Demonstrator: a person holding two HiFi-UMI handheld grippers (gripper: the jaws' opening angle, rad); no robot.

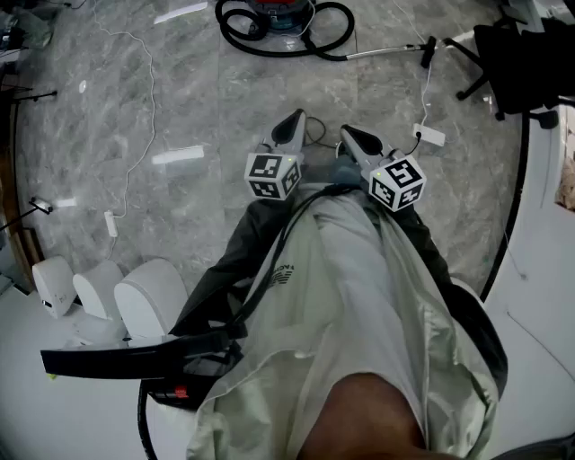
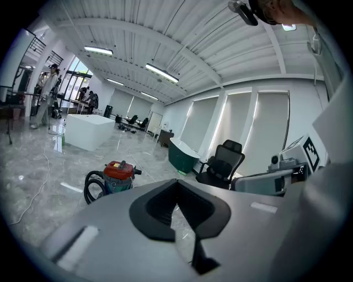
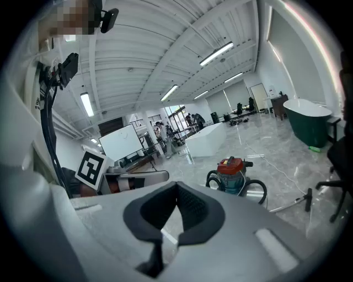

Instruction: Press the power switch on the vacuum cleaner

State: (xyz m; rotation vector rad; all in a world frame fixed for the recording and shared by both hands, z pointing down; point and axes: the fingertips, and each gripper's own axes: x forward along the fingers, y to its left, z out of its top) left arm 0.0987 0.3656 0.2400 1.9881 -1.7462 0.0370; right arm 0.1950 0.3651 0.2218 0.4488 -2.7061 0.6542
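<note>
Standing well ahead on the floor (image 1: 180,90), the vacuum cleaner (image 1: 280,13) looks stiff and rather heavy (its switch is too small to see). The left gripper (image 2: 177,182) and right gripper (image 3: 176,185) both have their jaws together, empty. I judge a closed tip should push on the red lid (image 3: 232,163); no grasp is needed.

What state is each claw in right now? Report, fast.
Left claw: closed, holding nothing.
Right claw: closed, holding nothing.
</note>
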